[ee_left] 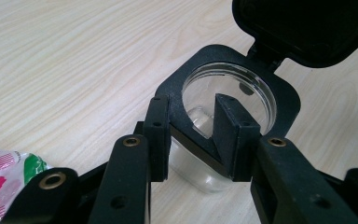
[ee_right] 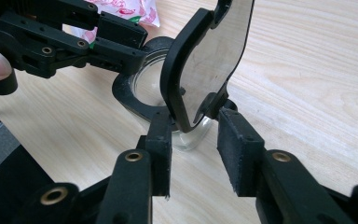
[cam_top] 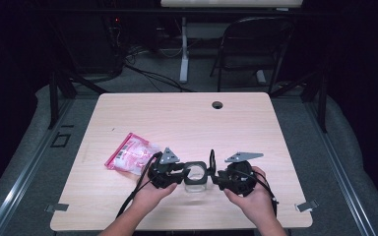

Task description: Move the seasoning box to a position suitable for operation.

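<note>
A clear container [cam_top: 195, 173] with a black square rim [ee_left: 289, 100] stands near the table's front edge. Its black lid [cam_top: 211, 160] is flipped up on its hinge. My left gripper [cam_top: 183, 169] is shut on a corner of the rim, one finger [ee_left: 157, 126] outside and the other inside the mouth. In the right gripper view the raised lid [ee_right: 209, 56] stands between the fingers of my right gripper [ee_right: 196, 120]. A gap remains beside the right finger [ee_right: 240, 144], so the pads do not press on the lid. The left gripper [ee_right: 121, 39] reaches in from the upper left.
A pink and white plastic packet [cam_top: 130, 153] lies on the wooden table [cam_top: 187, 118] just left of my left hand. A cable hole [cam_top: 217, 104] sits near the far edge. A folding chair [cam_top: 256, 44] stands behind the table.
</note>
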Tool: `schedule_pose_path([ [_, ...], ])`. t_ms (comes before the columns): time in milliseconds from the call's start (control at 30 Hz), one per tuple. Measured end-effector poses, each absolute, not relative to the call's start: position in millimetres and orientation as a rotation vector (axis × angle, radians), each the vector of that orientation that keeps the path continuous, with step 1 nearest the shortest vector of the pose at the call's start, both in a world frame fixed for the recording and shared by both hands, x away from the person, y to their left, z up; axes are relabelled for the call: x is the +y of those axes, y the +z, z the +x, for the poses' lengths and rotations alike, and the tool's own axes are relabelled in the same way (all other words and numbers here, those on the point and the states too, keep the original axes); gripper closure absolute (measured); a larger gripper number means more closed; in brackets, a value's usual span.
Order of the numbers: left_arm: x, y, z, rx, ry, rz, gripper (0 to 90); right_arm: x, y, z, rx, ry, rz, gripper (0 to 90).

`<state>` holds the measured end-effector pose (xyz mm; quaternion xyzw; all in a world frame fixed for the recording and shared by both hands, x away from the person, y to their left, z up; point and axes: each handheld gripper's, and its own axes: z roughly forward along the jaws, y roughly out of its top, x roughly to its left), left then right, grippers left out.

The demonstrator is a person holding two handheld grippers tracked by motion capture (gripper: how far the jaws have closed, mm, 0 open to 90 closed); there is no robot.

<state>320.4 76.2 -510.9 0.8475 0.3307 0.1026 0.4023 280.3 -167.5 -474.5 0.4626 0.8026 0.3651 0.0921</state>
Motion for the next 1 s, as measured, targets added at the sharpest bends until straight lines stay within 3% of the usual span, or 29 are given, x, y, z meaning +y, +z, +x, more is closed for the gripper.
schedule_pose_path([
  [133,76,-511,320,0.839,0.260,2.140,67.4,-164,-478,280,2.390,1.086,1.371,60.3],
  [433,76,-511,320,0.844,0.260,2.138,67.4,-159,-488,285,2.377,1.073,1.387,57.7],
  [1000,77,-511,321,0.843,0.253,2.134,66.9,-152,-499,289,2.349,1.064,1.369,66.6],
])
